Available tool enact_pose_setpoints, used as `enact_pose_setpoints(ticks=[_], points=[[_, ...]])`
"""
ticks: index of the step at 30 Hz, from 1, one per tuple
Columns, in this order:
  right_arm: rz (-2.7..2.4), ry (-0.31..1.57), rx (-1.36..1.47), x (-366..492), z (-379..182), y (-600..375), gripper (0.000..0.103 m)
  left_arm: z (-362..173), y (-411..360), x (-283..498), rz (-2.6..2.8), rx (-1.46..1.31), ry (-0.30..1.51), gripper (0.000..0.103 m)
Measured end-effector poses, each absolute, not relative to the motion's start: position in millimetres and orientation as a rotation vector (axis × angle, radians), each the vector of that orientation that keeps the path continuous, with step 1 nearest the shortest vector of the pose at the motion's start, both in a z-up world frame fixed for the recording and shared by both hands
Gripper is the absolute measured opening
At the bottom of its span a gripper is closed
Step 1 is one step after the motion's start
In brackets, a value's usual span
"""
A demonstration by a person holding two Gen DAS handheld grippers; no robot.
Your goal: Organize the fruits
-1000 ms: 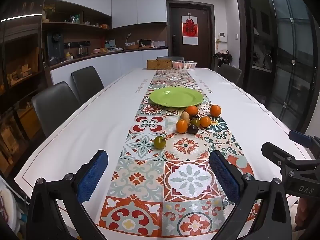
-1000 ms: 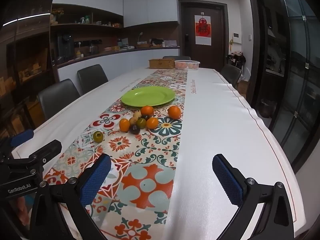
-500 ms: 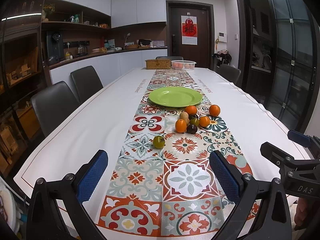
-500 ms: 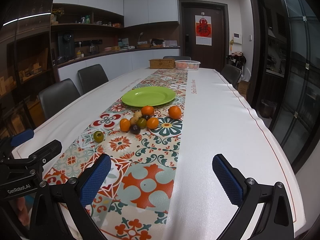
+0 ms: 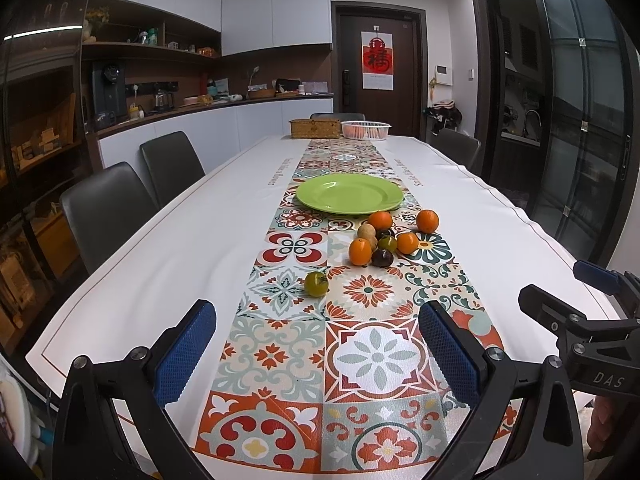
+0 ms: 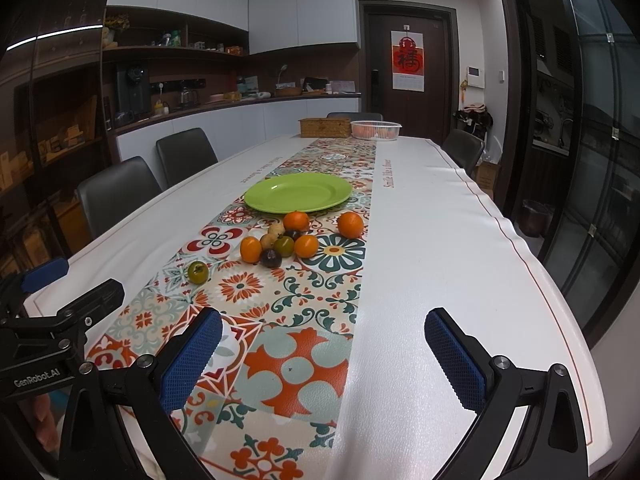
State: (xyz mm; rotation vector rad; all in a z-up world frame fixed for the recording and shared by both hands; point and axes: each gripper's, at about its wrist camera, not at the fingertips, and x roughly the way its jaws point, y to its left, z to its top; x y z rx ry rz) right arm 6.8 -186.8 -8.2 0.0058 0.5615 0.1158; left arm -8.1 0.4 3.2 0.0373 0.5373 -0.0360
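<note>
A long table [image 5: 192,248] wears a smooth white cloth, and a bright runner [image 5: 360,344] with tile flowers in red, orange and green goes down its middle. On the runner sits a round, shiny green plate [image 5: 349,197], with nothing on it. Just in front of the plate lies a little bunch of round fruits [image 5: 386,238]: smooth orange ones, two tan ones, a green one and dark purple ones. One orange fruit [image 5: 427,221] sits a bit to the right of the bunch. One small green tomato [image 5: 316,283] sits alone, nearer the tools.

The left gripper [image 5: 316,354] has black plastic arms and bumpy blue pads [image 5: 186,354]. Its jaws are wide apart and hold nothing. The green tomato is ahead of it, well apart. The right gripper [image 6: 324,358] looks the same, jaws wide apart, holding nothing. The fruits lie ahead of it and to its left.

The cloth says "Smile like a flower" [image 6: 387,173]. One tool says "GenRobot.AI" [image 6: 37,377] and the other "DAS" [image 5: 608,379]. Far off stand a woven brown box [image 5: 315,128] and a white basket [image 5: 366,129].
</note>
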Motion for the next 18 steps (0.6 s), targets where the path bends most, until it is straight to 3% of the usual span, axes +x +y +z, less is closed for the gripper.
enact_pose_setpoints(ticks=[18], points=[[0.116,0.561,0.004,6.9,-9.2,-185.8,0.103,2.7,0.7,-7.6,-0.041,0.036,0.539,0.103]])
